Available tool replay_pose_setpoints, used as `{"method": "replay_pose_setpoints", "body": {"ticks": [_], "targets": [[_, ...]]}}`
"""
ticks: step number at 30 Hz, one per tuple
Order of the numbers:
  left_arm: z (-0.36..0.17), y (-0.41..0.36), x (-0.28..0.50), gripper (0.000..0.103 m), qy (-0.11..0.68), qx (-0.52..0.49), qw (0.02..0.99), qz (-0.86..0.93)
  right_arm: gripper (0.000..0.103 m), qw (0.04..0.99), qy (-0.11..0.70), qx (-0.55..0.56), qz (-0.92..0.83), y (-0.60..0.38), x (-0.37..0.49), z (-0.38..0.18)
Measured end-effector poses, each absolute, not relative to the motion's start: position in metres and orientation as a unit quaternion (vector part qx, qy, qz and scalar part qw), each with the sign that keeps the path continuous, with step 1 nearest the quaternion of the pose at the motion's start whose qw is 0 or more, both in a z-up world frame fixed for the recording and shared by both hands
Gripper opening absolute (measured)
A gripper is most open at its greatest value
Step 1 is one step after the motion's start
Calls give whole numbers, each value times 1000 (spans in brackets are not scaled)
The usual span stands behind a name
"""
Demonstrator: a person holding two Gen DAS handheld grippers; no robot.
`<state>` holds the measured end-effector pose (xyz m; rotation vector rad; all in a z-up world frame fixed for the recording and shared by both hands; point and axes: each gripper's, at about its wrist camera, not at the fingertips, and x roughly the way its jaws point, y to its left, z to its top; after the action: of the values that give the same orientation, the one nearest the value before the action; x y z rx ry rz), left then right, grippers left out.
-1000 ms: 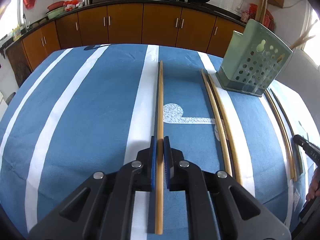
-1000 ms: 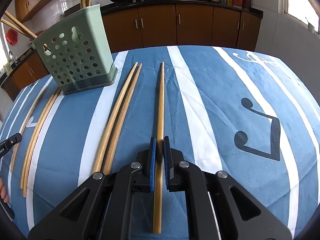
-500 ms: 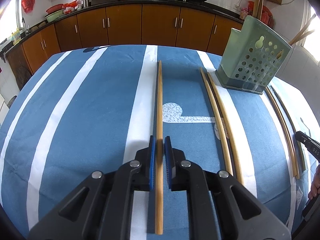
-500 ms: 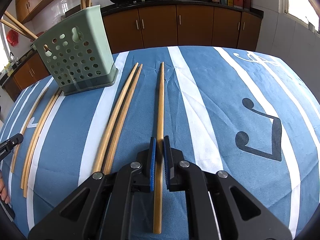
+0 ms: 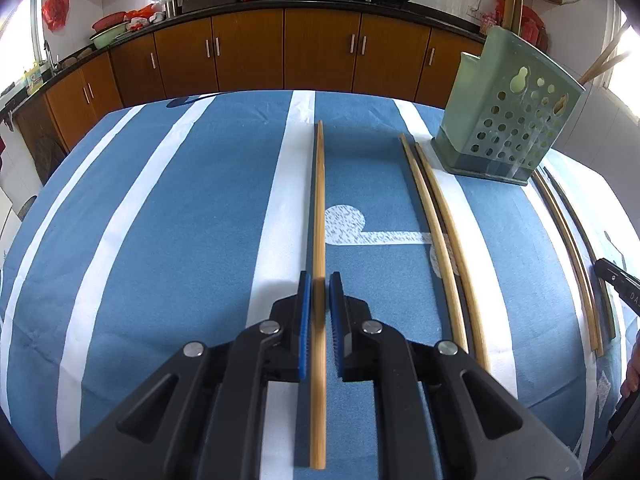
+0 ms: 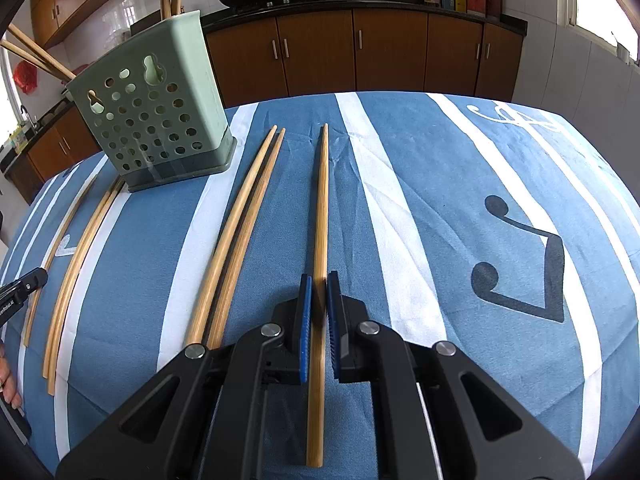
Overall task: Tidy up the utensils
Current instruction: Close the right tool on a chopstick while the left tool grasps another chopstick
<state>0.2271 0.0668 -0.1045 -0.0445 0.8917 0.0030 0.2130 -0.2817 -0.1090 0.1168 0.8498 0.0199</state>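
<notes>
Evidently both tongs were clamped on a chopstick each. The left tongs had their blue pads nearly together, pinching a bamboo chopstick that ran straight ahead between them, its near end passing back under the black frame and its far tip reaching toward the kitchen cabinets. The right tongs gripped a second chopstick the same way, drawn in tight on the shaft.

Loose chopsticks lay on the blue-and-white striped tablecloth covering the table. One pair lay to the right of the left tongs, well apart from them, and another pair lay farther right, near the right tongs' black tip at the picture's edge. From the right wrist, a pair lay just left of the held chopstick. The green perforated utensil holder stood upright beyond them, with several chopsticks standing in it.
</notes>
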Motion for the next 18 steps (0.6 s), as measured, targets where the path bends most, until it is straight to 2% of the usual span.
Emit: {"method": "replay_pose_setpoints", "body": {"ticks": [13,18], "targets": [[-105,62,202,12,433,-10,901,-9,9,910,413,47,11,-280,193,-109],[-105,60,196,8,433,-1,901,-9,8,910,413,43,9,-280,192,-109]]}}
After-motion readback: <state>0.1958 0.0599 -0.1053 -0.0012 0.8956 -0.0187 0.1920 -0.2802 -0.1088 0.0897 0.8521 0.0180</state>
